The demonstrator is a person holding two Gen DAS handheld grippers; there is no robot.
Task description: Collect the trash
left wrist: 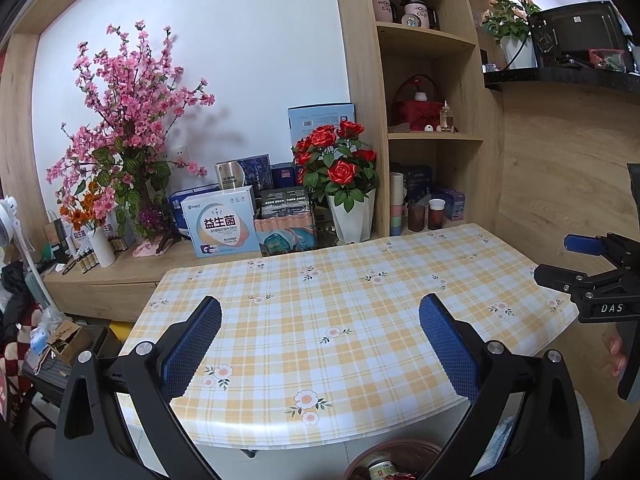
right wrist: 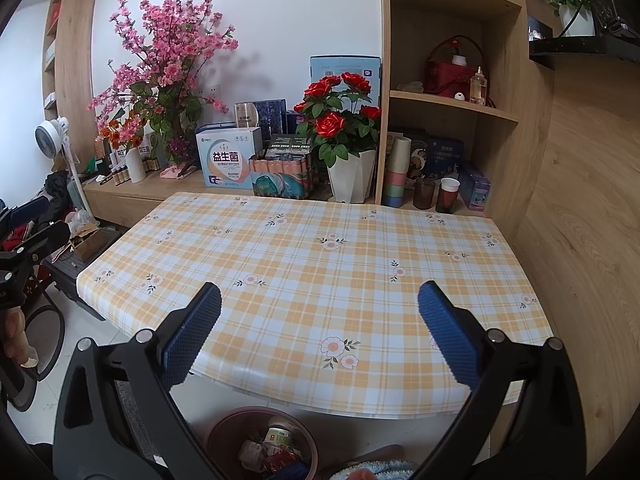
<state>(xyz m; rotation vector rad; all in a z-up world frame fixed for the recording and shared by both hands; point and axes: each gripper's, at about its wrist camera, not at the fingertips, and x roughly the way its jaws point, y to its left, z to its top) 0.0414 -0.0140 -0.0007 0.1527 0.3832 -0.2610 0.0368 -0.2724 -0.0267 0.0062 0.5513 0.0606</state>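
A brown round trash bin point(right wrist: 224, 432) stands on the floor below the table's near edge, holding a small jar, wrappers and crumpled paper point(right wrist: 276, 446). Its rim point(left wrist: 384, 450) shows at the bottom of the left wrist view. The table with the yellow plaid floral cloth point(right wrist: 320, 280) carries no loose trash. My left gripper point(left wrist: 320, 320) hovers open over the table's near part point(left wrist: 320, 300), nothing between its blue pads. My right gripper point(right wrist: 320, 316) is open too, above the near edge and empty. Each gripper shows at the other view's side: the right point(left wrist: 576, 258), the left point(right wrist: 30, 220).
Behind the table a low wooden ledge point(right wrist: 132, 192) holds a pink blossom arrangement point(right wrist: 160, 68), boxes point(right wrist: 228, 160), a red rose pot point(right wrist: 344, 120) and cups point(right wrist: 448, 194). A wooden shelf unit point(right wrist: 452, 60) rises at right. A fan point(right wrist: 50, 136) and clutter point(left wrist: 60, 340) stand at left.
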